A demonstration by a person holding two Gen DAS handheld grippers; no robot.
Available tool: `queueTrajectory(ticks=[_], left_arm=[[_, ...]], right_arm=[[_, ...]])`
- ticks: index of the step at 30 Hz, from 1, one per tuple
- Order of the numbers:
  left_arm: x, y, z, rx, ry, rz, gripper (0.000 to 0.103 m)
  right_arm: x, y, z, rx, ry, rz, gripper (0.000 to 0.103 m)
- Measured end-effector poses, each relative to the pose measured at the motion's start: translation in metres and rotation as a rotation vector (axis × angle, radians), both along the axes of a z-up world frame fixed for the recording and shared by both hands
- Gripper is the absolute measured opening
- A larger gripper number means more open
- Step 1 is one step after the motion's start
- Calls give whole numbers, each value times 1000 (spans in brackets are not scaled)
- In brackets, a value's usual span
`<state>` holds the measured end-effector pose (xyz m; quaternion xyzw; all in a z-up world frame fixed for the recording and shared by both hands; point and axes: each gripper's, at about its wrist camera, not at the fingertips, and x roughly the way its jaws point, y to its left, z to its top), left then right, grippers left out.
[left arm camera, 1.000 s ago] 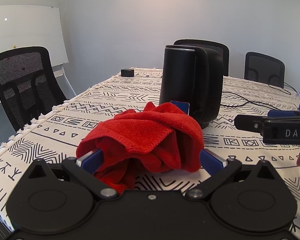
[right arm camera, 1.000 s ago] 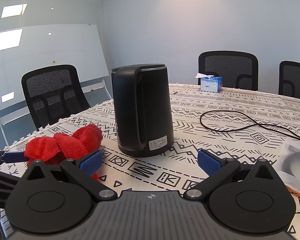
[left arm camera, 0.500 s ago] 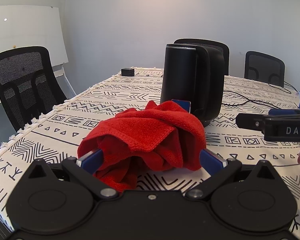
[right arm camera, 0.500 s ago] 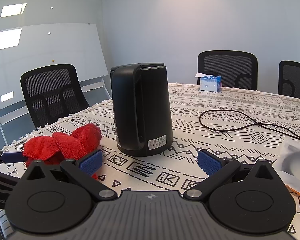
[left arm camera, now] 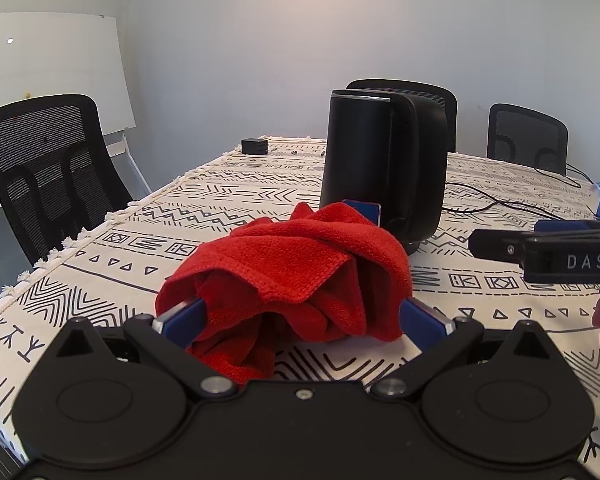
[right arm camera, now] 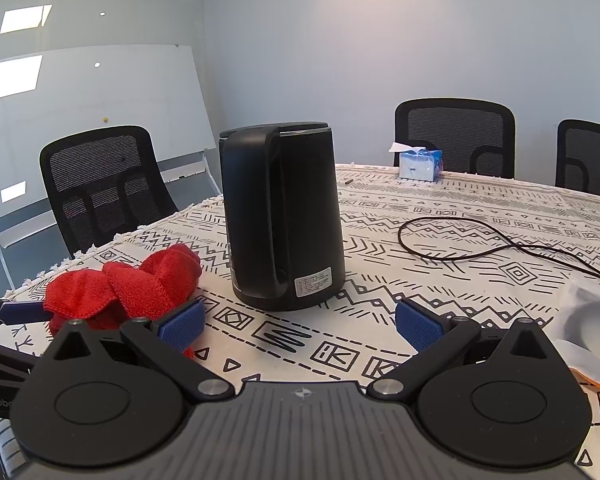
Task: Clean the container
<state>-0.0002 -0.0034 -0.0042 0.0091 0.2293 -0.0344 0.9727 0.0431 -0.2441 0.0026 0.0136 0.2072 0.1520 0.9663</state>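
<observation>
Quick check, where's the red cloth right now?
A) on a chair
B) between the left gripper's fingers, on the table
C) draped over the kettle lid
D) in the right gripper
B: the red cloth sits bunched between the blue fingers of the left gripper, resting on the table in front of the black kettle; the right gripper is open and empty.

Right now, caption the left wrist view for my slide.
Left hand-held gripper straddles a red cloth before an upright black kettle.
</observation>
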Motion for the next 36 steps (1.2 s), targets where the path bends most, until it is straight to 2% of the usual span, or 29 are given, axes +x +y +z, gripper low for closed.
queueTrajectory(ticks=[19,28,30,31,32,33,36], left_arm=[[5,17,-1,-8,-33,-68,103],[5,41,-4,-44,-24,-48,103],[4,46,-5,-54,-23,-44,103],[5,48,-5,-56,-21,-43,103],[5,49,-5,-56,-18,-42,103],[6,50,-5,-53,-18,-43,103],[10,50,-4,-34,-15,-45,103]], right_arm=[[24,8,4,22,44,12,102],[35,10,6,29,-25,-23,96],[38,11,6,31,-40,-31,79],[39,11,6,32,-48,-35,50],[40,11,7,33,-55,-39,36],[41,11,7,34,-63,-43,30],[45,12,7,36,-86,-55,30]])
